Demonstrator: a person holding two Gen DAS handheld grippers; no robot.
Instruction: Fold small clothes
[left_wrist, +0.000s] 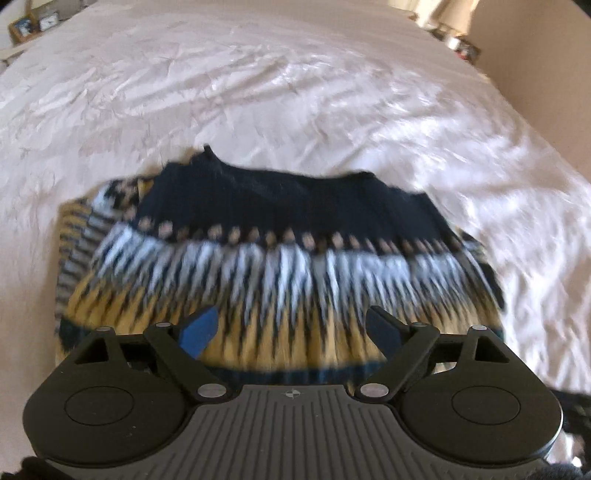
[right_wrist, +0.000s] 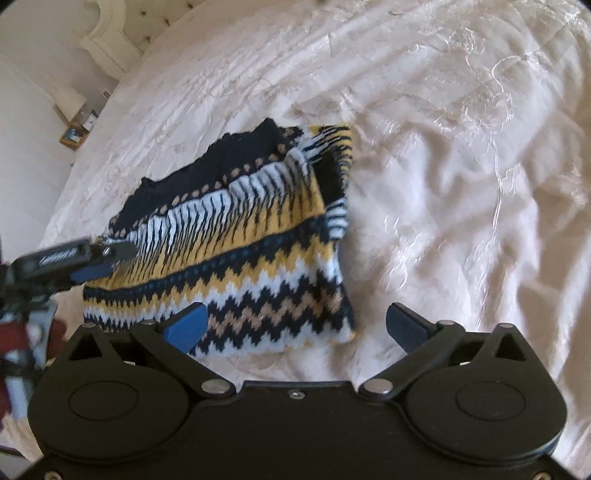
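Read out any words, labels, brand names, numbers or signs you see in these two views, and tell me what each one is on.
None can be read.
Left gripper, seen from the right wrist: pale lettering on its side, too blurred to read.
Left gripper body, seen from the left wrist: a small round crosshair mark, no letters.
Framed items beside the bed: too small to read.
Knitted sweater and bedspread: patterns only, no text.

**A bedroom at home**

A wide bed with a creased pale satin bedspread fills both views. At upper left of the right wrist view stands a cream tufted headboard, with a low bedside table beneath it holding small items.
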